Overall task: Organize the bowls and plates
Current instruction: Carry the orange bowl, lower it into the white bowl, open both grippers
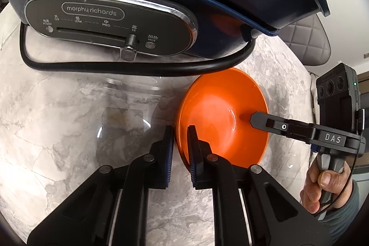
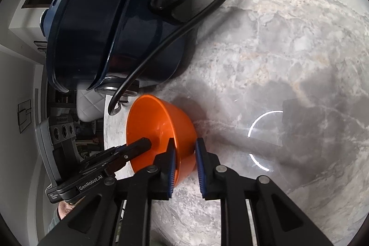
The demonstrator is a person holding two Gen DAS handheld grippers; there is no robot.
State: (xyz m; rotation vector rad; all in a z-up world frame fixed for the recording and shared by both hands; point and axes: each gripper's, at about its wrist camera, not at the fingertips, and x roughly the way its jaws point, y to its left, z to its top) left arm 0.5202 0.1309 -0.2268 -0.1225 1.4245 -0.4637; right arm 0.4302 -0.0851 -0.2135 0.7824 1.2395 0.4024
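Note:
An orange bowl (image 1: 221, 117) is tilted on the marble table, in front of a dark blue electric cooker. My left gripper (image 1: 180, 149) straddles its left rim, one finger inside and one outside, with a gap still showing. My right gripper (image 2: 185, 160) straddles the opposite rim (image 2: 177, 163) of the same bowl (image 2: 159, 121), jaws also slightly apart around the wall. In the left wrist view the right gripper's finger (image 1: 260, 119) reaches into the bowl from the right. In the right wrist view the left gripper's finger (image 2: 138, 146) reaches into it from the left.
The dark blue Morphy Richards cooker (image 1: 110, 27) stands just behind the bowl, its black power cord (image 1: 138, 66) looping on the table beside it. A clear glass bowl (image 1: 124, 117) sits to the left of the orange bowl. A grey quilted chair (image 1: 306, 38) is beyond the table edge.

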